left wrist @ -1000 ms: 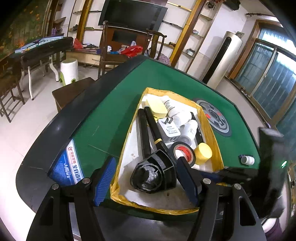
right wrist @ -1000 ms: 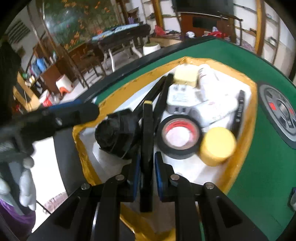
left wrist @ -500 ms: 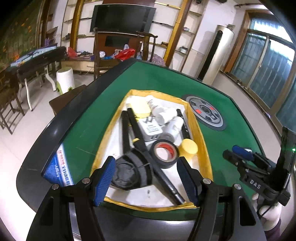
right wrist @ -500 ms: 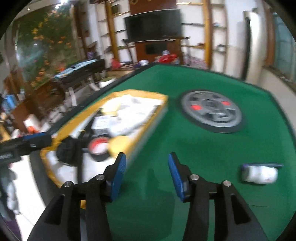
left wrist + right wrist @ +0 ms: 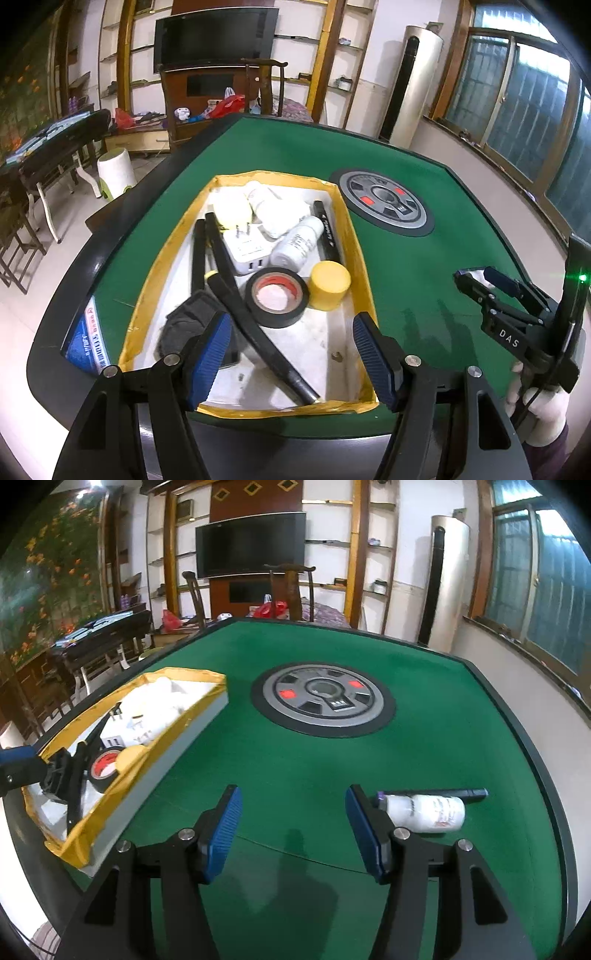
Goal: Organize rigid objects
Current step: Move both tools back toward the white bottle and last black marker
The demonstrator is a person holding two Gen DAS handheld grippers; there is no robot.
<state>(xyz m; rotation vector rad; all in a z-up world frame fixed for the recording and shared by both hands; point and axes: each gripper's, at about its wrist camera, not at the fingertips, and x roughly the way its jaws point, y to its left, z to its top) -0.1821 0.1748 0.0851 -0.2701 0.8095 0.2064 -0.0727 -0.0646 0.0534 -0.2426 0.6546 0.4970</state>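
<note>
Your right gripper [image 5: 291, 821], jaws spread and empty; white bottle [image 5: 424, 812] lies just right of its right finger, long axis crosswise. Swing right.

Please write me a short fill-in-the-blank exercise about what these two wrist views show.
1. The tape roll lies inside the ____-rimmed tray.
2. The white bottle on the felt lies on its ____.
3. Both the left gripper and right gripper hold ____.

Missing words: yellow; side; nothing
</note>
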